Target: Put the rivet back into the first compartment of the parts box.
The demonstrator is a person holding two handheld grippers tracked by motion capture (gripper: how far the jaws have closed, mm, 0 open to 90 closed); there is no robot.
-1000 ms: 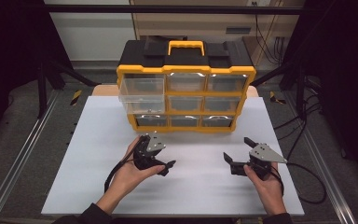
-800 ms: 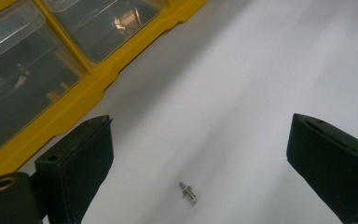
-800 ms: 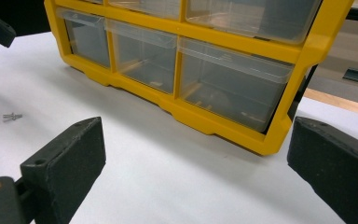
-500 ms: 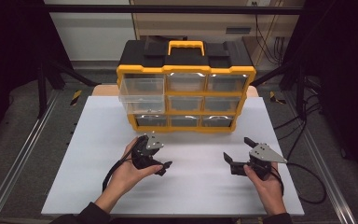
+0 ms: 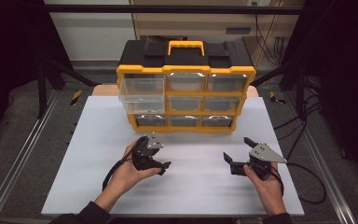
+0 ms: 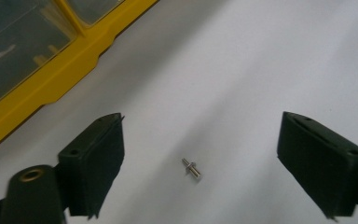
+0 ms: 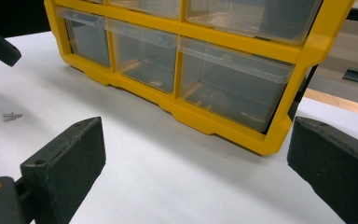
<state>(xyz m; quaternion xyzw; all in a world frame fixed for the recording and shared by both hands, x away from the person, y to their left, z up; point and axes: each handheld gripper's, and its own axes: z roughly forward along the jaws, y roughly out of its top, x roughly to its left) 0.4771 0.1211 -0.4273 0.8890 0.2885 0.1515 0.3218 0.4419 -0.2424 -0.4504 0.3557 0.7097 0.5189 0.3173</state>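
Observation:
A tiny metal screw point(image 6: 192, 168) lies on the white table top point(image 5: 205, 196), between the jaws of my left gripper point(image 6: 200, 122) and touched by neither pad. That left gripper point(image 5: 157, 152) is open; its jaws have just been closing a little around the screw. My right gripper point(image 5: 237, 149) hovers open at the table's right with nothing between its jaws point(image 7: 196, 125). From there the screw point(image 7: 11, 116) appears far to the left. A yellow and black drawer organizer point(image 5: 186, 70) stands behind both grippers.
The organizer's top-left clear drawer point(image 5: 142, 91) is pulled out toward me; the other drawers sit flush. Its yellow frame point(image 6: 51, 79) runs close to the left gripper. Cables trail off the table's right side point(image 5: 307, 172). Metal rails flank the table.
My left gripper has shifted slightly toward me over the table and its jaws stand a bit narrower. The right hand has kept still.

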